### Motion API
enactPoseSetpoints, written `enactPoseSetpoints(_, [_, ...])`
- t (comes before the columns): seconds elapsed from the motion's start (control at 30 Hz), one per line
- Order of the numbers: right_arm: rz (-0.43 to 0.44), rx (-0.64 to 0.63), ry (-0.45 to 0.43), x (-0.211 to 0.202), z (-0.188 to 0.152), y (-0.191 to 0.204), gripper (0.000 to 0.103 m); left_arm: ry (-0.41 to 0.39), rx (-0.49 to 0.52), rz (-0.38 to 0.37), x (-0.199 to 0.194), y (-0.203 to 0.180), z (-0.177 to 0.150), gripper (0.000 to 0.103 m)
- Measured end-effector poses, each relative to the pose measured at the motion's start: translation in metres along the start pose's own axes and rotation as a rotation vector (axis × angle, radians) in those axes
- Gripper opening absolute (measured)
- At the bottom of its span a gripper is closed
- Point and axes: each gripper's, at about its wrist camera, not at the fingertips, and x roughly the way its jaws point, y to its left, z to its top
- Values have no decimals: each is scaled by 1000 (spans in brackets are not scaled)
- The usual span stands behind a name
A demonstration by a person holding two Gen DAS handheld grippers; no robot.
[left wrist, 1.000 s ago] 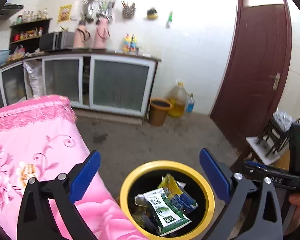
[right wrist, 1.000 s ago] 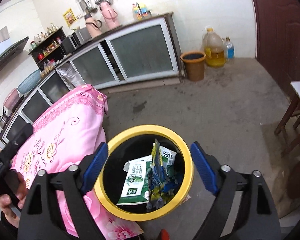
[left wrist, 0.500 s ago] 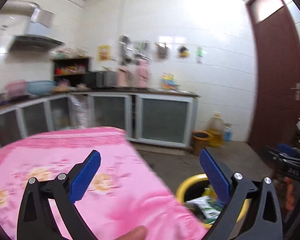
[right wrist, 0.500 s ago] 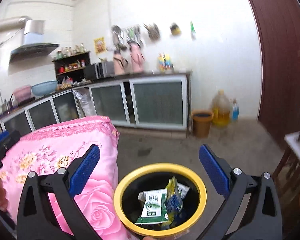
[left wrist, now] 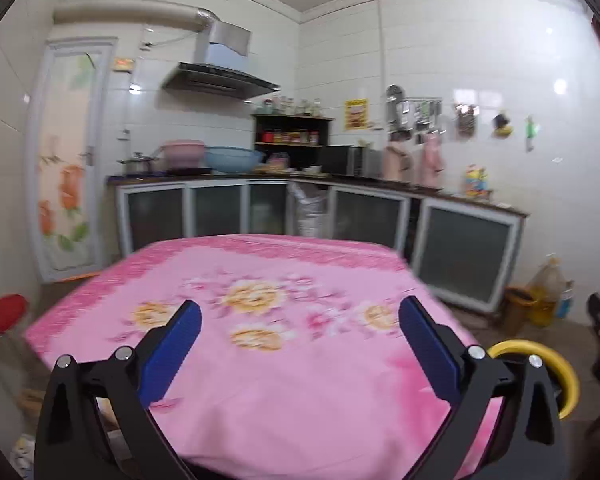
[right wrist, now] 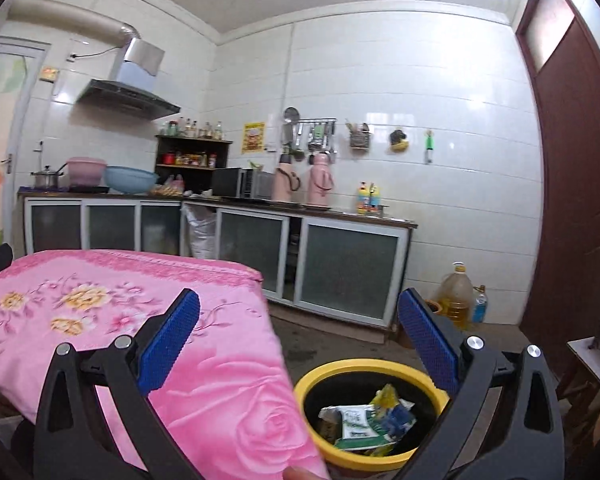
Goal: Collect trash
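A black bin with a yellow rim stands on the floor beside the table and holds crumpled snack wrappers. My right gripper is open and empty, raised above the bin and the table corner. Only part of the bin's yellow rim shows at the lower right of the left wrist view. My left gripper is open and empty over the pink flowered tablecloth. No trash shows on the cloth.
Kitchen cabinets run along the far wall with thermoses, basins and a microwave on top. An oil jug and a brown pail stand by the dark red door. A red stool stands left of the table.
Both grippers have swung from looking down into the bin to pointing level, turning left over the table. The bin has slid to the lower right of both views.
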Motion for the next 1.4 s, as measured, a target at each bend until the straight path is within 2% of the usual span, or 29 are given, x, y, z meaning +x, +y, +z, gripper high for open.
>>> enactPoseSetpoints(0.03, [10,5,5,-2,-4,3,95,16,-6,30,-2,4,-6,95])
enactPoseSetpoints(0.1, [27,26,28,-6,-12,7,95,53,-34,35,-6,12,-15,95])
enactPoseSetpoints(0.2, [13,59,43,-12,-24,8,95,54,-29,75,-11,13,-29,95])
enactPoseSetpoints(0.33, [-23,41,30,-23,-39,12,95,104,-42,68,-9,8,-44,95])
enactPoseSetpoints(0.4, [-9,53,50,-24,-45,11,95,132,-48,72,-9,7,-53,95])
enactPoseSetpoints(0.5, [10,54,69,-23,-51,11,95,131,-24,100,-14,3,-65,95])
enactPoseSetpoints(1.03, [41,50,93,-22,-55,16,95,139,-42,38,-15,-2,-67,95])
enactPoseSetpoints(1.4, [44,46,117,-19,-58,17,95,182,-60,16,-7,-2,-74,95])
